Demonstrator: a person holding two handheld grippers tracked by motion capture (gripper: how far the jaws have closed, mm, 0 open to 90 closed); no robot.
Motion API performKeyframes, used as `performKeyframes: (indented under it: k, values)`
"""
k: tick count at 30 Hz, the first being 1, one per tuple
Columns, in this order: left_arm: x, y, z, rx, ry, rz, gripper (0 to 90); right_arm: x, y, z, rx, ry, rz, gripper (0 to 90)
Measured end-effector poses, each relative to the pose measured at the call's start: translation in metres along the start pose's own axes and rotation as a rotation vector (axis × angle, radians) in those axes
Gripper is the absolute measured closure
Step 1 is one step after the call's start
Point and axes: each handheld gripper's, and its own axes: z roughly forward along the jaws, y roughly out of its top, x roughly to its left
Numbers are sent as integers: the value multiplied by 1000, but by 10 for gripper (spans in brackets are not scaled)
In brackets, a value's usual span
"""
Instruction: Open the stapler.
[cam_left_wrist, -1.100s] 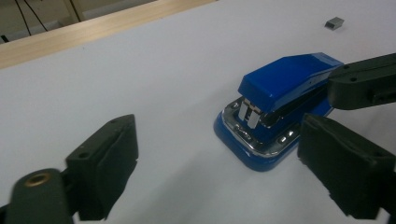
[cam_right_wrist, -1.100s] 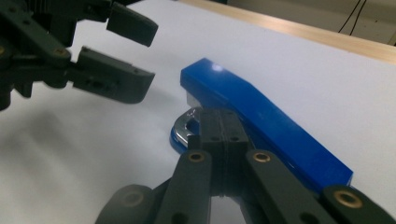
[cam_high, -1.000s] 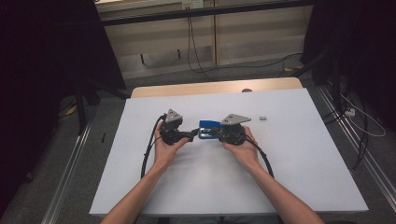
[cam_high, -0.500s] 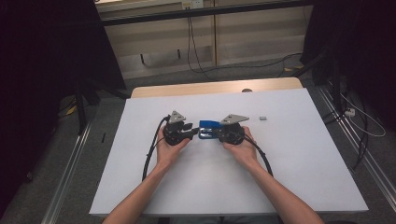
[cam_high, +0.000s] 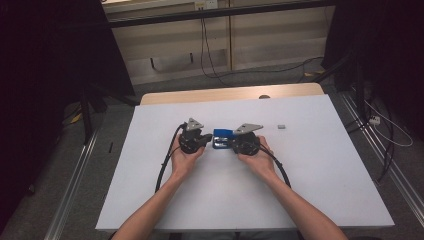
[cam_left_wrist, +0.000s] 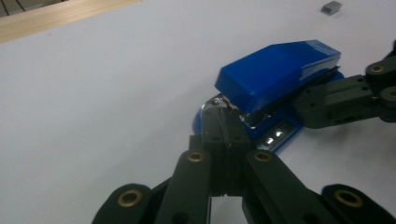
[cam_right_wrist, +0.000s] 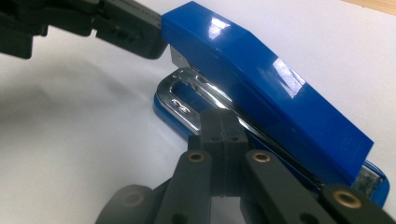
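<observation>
A blue stapler (cam_high: 221, 138) lies near the middle of the white desk (cam_high: 320, 170), between the two grippers. In the high view its long axis runs across the desk from the person's left to their right, roughly in line with the two grippers that face each other over it.

The stapler's top arm is lifted off its base, so the mouth gapes. In the left gripper view the blue top (cam_left_wrist: 275, 74) rises away from the shiny metal part below, and the opening end points toward the left gripper (cam_left_wrist: 224, 128). In the right gripper view the top (cam_right_wrist: 261, 88) slopes from the far upper left down to the near lower right, where the hinge end sits close to the camera.

The left gripper (cam_high: 204, 138) has just been closing its fingers; they now stand together, their tips at the front end of the stapler under the raised top. Whether they pinch the metal there I cannot tell. The right gripper (cam_high: 235, 142) has its fingers pressed together as well, their tips (cam_right_wrist: 223, 123) lying against the chrome rail between base and top; a real grip on it cannot be made out.

A small grey block (cam_high: 281, 127) lies on the desk beyond the right gripper, well apart from the stapler.
</observation>
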Motion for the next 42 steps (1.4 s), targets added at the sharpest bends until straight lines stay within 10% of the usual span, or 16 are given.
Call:
performKeyframes:
  k: [42]
  values:
    - [1, 4, 3, -60, -52, -15, 900, 0, 0, 1, 3, -2, 5, 900]
